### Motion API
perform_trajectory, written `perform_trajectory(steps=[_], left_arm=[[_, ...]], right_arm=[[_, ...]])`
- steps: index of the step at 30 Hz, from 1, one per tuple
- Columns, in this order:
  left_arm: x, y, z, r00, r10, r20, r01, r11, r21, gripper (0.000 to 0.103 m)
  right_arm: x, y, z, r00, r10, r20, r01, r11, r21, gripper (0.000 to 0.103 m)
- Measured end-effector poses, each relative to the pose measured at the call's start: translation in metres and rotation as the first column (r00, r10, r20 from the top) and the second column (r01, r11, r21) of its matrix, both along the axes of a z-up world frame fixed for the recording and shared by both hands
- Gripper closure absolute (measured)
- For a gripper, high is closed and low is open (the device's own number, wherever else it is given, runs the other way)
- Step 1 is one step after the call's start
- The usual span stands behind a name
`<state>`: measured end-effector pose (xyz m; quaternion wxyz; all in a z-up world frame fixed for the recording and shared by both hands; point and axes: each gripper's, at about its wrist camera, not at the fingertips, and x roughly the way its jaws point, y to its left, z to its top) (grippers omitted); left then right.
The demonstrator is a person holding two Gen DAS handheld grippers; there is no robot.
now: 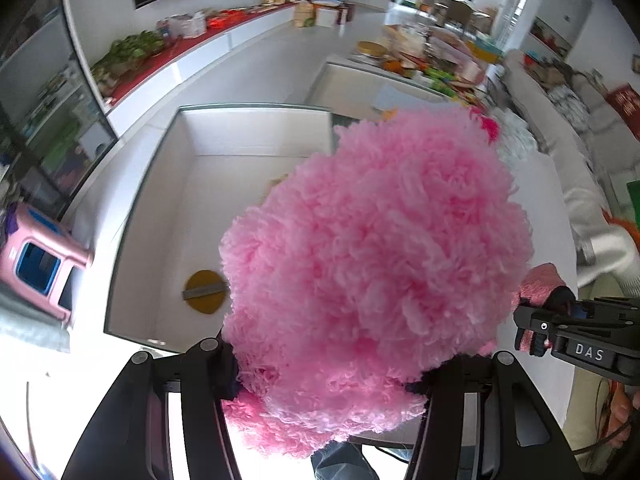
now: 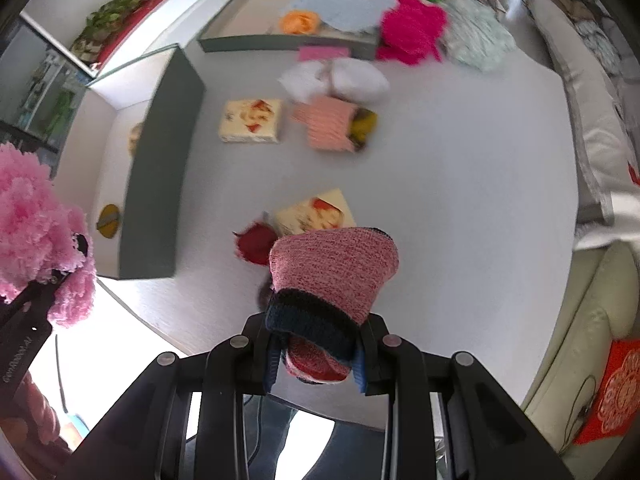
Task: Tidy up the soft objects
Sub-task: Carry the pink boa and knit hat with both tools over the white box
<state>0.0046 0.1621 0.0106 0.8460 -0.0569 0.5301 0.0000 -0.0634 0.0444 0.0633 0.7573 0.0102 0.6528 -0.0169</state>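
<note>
**Op:** Over the near box (image 1: 256,152), left gripper (image 1: 332,376) is clamped on the pink fluff (image 1: 376,264), which hangs above the box's right part. Right gripper (image 2: 316,364) is clamped on a knit sock (image 2: 332,276), held over the tabletop (image 2: 460,200), right of the box wall.

**Obs:** Risks as you see them?

**Op:** My judgement: the fluff is grabbed only at its lower edge, so loose yarn could slip out or snag on the pads at release. It bulges past the box's right wall, so it could catch the rim and spill onto the tabletop. The sock is pinched at its cuff; swinging it could brush the red ball (image 2: 256,242) or the card (image 2: 316,216) beneath.

**Obs:** Blind spots?

**Op:** Fluff hides most of the box's right side and the left fingertips. I can't name the yellow disc (image 1: 206,291) on the box floor. Far items are motion-blurred; the far box (image 2: 288,42) is partly cut off.
</note>
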Motion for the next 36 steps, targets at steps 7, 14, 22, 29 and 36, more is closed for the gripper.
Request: perform_trajectory(steps=[7, 14, 22, 29, 36], left_arm=[[0.007, 0.038, -0.007, 0.994, 0.107, -0.011, -0.107, 0.994, 0.004, 0.046], [0.02, 0.069, -0.017, 0.982, 0.188, -0.03, -0.188, 0.982, 0.015, 0.046], [0.034, 0.091, -0.031, 0.971, 0.234, -0.055, -0.232, 0.972, 0.035, 0.046], [0.04, 0.101, -0.048, 0.958, 0.271, -0.097, -0.269, 0.963, 0.029, 0.046], [0.046, 0.101, -0.063, 0.951, 0.283, -0.129, -0.281, 0.959, 0.03, 0.046]], right_arm=[[0.027, 0.045, 0.006, 0.994, 0.109, 0.009, -0.109, 0.994, -0.006, 0.072], [0.057, 0.095, 0.008, 0.974, 0.223, 0.036, -0.224, 0.975, 0.004, 0.072], [0.094, 0.143, 0.013, 0.95, 0.306, 0.062, -0.307, 0.952, 0.017, 0.072], [0.116, 0.168, 0.009, 0.94, 0.332, 0.071, -0.335, 0.941, 0.035, 0.072], [0.131, 0.182, -0.002, 0.937, 0.345, 0.061, -0.348, 0.935, 0.069, 0.072]])
